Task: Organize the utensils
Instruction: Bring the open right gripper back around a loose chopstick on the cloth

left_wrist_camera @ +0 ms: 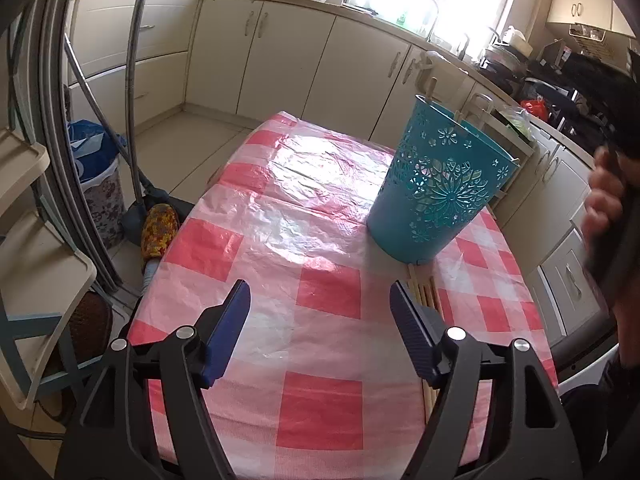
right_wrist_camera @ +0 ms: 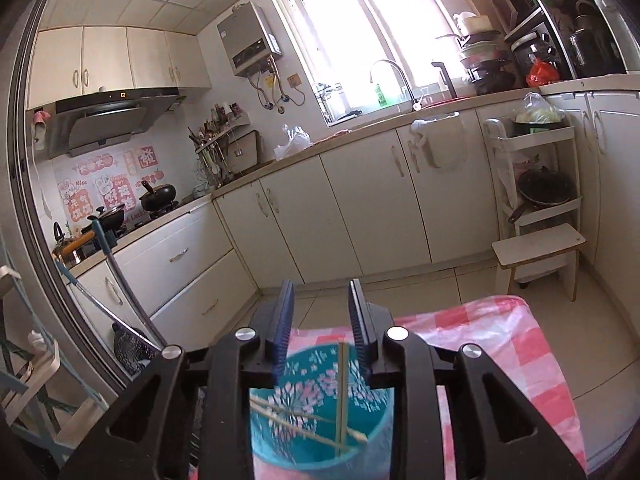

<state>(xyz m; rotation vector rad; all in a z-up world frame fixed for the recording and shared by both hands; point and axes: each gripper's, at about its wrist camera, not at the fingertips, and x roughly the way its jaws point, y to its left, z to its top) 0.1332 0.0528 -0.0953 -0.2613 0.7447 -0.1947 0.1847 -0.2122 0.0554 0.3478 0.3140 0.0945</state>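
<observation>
Right gripper (right_wrist_camera: 322,312) fingers spread, above bin (right_wrist_camera: 320,452); chopstick (right_wrist_camera: 342,392) upright inside. Left gripper (left_wrist_camera: 320,300) fingers spread; chopsticks (left_wrist_camera: 426,292) beside right finger, pointing toward bin.

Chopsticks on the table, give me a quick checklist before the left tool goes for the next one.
1. Left tool open and empty: ok, the jaws stand wide apart with nothing between them.
2. Chopsticks left on the checkered tablecloth: ok, a bundle lies beside the tool's right finger, in front of the teal basket.
3. Basket upright: ok in the left wrist view.
4. Basket has room: ok, the right wrist view shows only a few chopsticks inside.
5. Right tool out of the way: not ok, it hangs over the basket mouth.
6. Right tool empty: ok, its jaws stand apart, gripping nothing.
</observation>
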